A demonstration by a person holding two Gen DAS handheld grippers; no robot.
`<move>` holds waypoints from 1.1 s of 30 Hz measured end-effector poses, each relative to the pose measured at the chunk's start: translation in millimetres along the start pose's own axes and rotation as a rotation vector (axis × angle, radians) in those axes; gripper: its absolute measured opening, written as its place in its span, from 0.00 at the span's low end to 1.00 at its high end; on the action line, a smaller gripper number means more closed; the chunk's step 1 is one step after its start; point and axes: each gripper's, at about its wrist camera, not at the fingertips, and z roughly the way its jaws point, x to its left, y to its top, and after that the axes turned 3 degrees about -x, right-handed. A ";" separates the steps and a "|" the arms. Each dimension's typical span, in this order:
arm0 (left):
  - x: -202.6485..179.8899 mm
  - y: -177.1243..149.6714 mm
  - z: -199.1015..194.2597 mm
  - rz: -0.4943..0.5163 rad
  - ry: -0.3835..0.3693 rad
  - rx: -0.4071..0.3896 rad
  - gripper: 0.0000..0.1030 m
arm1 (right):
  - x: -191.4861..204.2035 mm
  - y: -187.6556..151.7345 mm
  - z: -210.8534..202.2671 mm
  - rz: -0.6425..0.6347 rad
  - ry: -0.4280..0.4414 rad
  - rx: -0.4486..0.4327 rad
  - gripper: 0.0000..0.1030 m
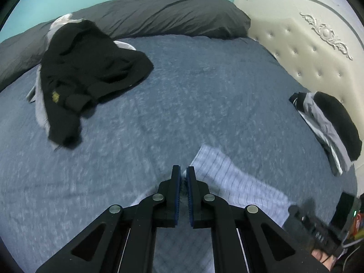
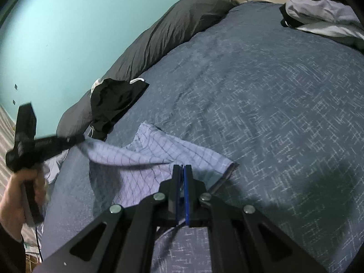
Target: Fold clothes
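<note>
A light checked garment [image 1: 229, 182] lies partly lifted on the blue bedspread [image 1: 204, 91]. My left gripper [image 1: 183, 170] is shut, with the cloth running off from its pads to the right. In the right wrist view the left gripper [image 2: 77, 140], held by a hand [image 2: 20, 193], pinches one corner of the garment [image 2: 159, 157] and holds it off the bed. My right gripper [image 2: 182, 168] is shut on the cloth's near edge, and a strip of fabric hangs below its pads. Blurred, the right gripper [image 1: 293, 211] also shows at the cloth's other end.
A black sweatshirt [image 1: 86, 75] lies crumpled on pale clothes at the far left, against a dark grey pillow [image 1: 159, 16]. A stack of folded black and grey clothes [image 1: 329, 122] sits by the cream tufted headboard [image 1: 307, 45]. A teal wall stands behind the bed.
</note>
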 end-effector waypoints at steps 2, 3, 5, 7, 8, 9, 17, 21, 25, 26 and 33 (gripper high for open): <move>-4.7 9.7 13.7 0.000 -0.008 0.016 0.03 | -4.4 -0.2 1.6 0.008 -0.002 0.005 0.02; -7.5 13.8 21.8 0.000 -0.012 0.026 0.03 | -6.7 -0.1 1.9 0.013 -0.002 0.006 0.02; -12.7 19.7 36.9 0.002 -0.018 0.046 0.03 | -10.9 0.9 1.7 0.021 -0.002 0.004 0.02; -17.7 22.8 51.7 0.007 -0.018 0.066 0.03 | -14.8 2.4 1.0 0.023 -0.006 0.000 0.02; -19.1 24.2 56.8 0.005 -0.021 0.070 0.03 | -17.1 2.9 1.1 0.028 -0.007 0.001 0.02; -20.4 25.4 61.5 -0.001 -0.029 0.074 0.03 | -19.1 3.5 1.3 0.032 -0.007 0.001 0.02; -28.1 34.8 100.4 0.001 -0.013 0.121 0.03 | -29.0 1.1 5.9 0.054 -0.016 0.027 0.02; -20.9 35.1 112.6 -0.060 -0.047 0.125 0.03 | -30.0 -0.1 6.6 0.054 -0.023 0.032 0.02; -20.3 42.1 99.4 -0.055 -0.076 0.089 0.11 | -30.5 -0.7 4.8 0.053 -0.025 0.032 0.02; -20.5 41.8 94.0 -0.043 -0.092 0.088 0.12 | -31.0 -0.7 5.2 0.056 -0.026 0.034 0.02; -7.8 19.0 89.5 0.024 -0.097 0.143 0.30 | -30.9 -0.5 4.7 0.068 -0.021 0.029 0.02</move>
